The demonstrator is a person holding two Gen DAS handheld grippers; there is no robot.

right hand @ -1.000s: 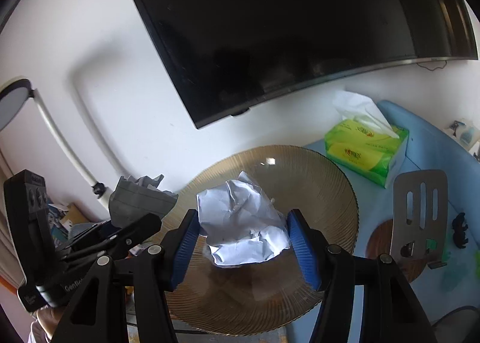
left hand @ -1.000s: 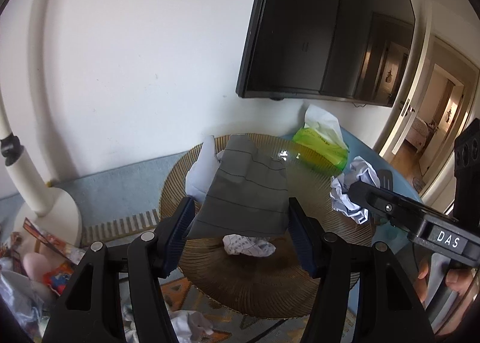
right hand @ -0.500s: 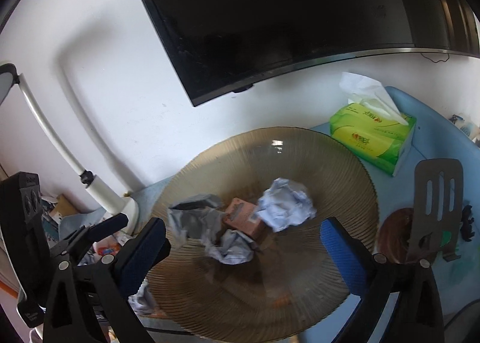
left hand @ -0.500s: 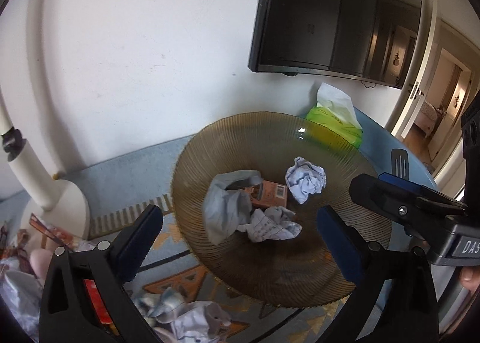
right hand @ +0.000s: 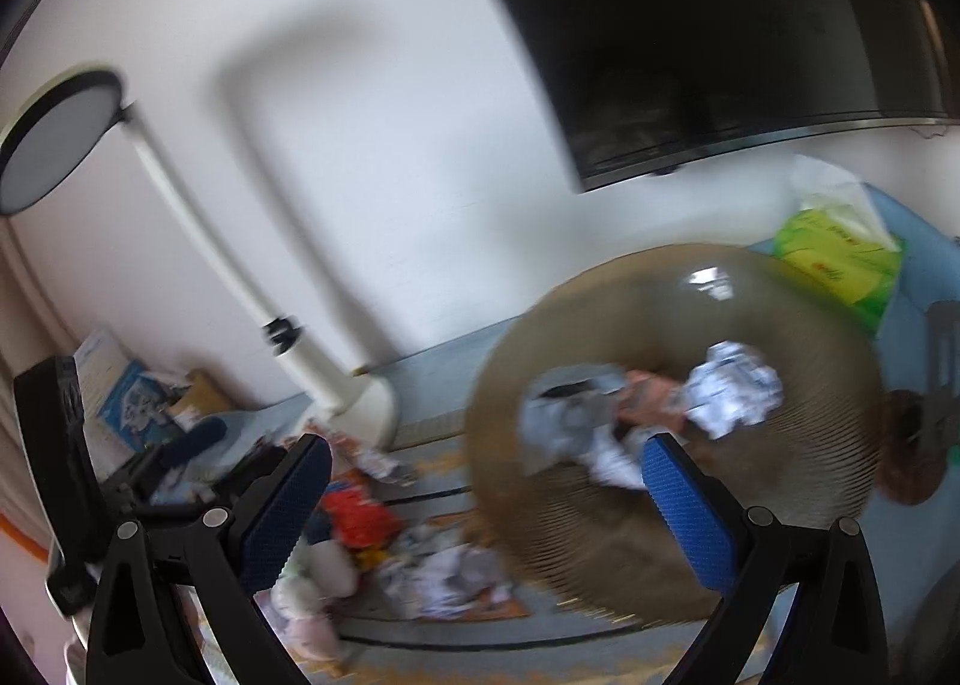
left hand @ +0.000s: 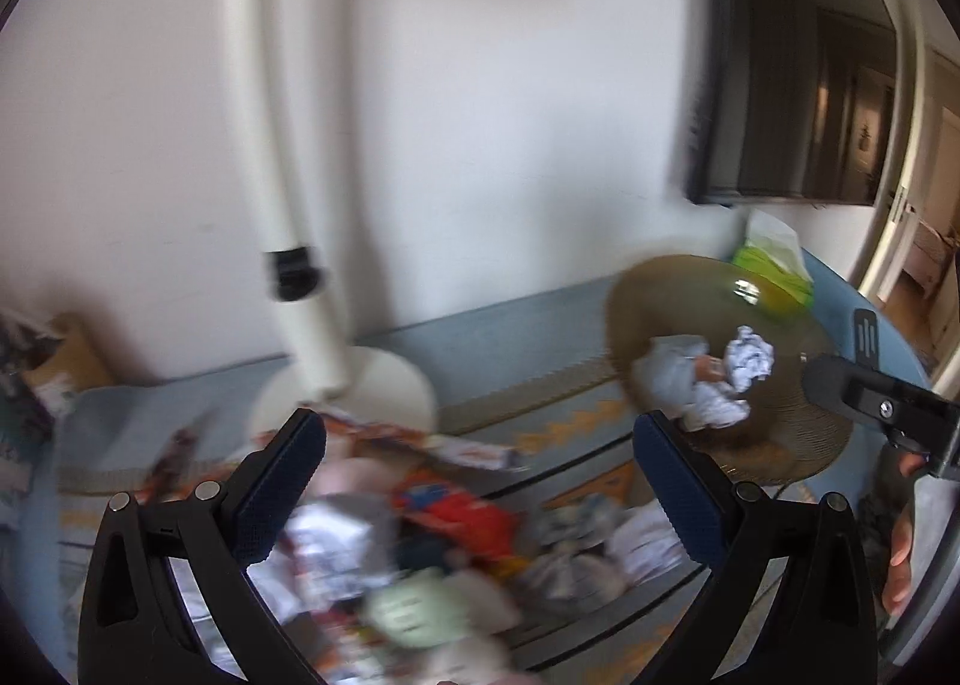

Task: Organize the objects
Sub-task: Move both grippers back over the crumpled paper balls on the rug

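A brown ribbed glass bowl (left hand: pixel 798 433) (right hand: pixel 750 535) holds a grey crumpled wad (left hand: pixel 666 373) (right hand: pixel 558 415), a white paper ball (left hand: pixel 749 364) (right hand: pixel 735 391) and a small orange box (right hand: pixel 645 397). My left gripper (left hand: pixel 480 433) is open and empty, over a blurred pile of litter (left hand: pixel 450 517) on the patterned mat, left of the bowl. My right gripper (right hand: pixel 489 451) is also open and empty, at the bowl's left rim, with the same litter (right hand: pixel 360 523) below it. Both views are smeared by motion.
A white lamp's stem (left hand: pixel 300 265) and round base (left hand: pixel 372 385) stand behind the litter. A dark screen (left hand: pixel 780 85) hangs on the wall. A green tissue box (right hand: pixel 840 259) and a black spatula (left hand: pixel 864 337) lie behind and beside the bowl. A hand (left hand: pixel 900 535) shows at right.
Both grippers opened and let the grey wad and the white paper ball drop into the bowl. Both then swung left, away from the bowl and toward the litter pile.
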